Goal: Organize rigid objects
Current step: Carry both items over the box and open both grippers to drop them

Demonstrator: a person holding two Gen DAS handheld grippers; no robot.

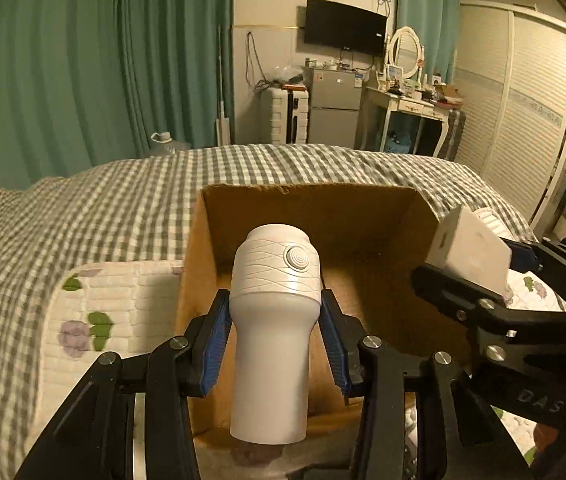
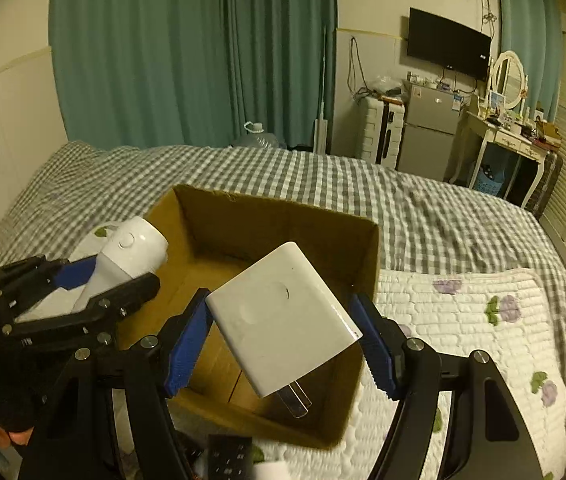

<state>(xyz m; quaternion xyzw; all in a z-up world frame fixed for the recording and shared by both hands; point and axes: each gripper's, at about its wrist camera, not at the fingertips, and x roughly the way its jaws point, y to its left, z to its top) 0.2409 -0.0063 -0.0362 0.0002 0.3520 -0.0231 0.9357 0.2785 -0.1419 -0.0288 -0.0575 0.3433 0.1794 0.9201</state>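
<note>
Your left gripper (image 1: 275, 316) pinches a white flashlight-shaped device (image 1: 273, 320), its blue ribbed pads (image 1: 215, 344) pressed against the narrow neck just below the wide head. The device's long axis runs straight out along your fingers: the flared head points forward and away from you, over the open cardboard box (image 1: 363, 216), and the plain tubular handle trails back between the jaws toward your hand. The head is glossy plastic with fine wavy raised lines and a round button of concentric rings on its upper right; the handle is smooth and matte.

Your right gripper (image 2: 283, 328) clamps a white plug adapter (image 2: 283, 320), a smooth, rounded-corner block of glossy plastic, with a blue pad on each of its side faces. It sits tilted between the fingers: its broad face is turned up toward the camera, one corner points forward and up, and its flat metal prongs (image 2: 295, 398) stick down and back toward you. The block hangs above the box's open interior, near the wall closest to you.

The box is rough brown corrugated card, square-walled with a frayed top rim, directly ahead of both grippers. It rests on a white quilted pad (image 2: 463, 320) printed with purple flowers, over a grey-and-white gingham bedspread (image 2: 323, 172). From the right wrist view, your left gripper and its device show to the left of the box.
</note>
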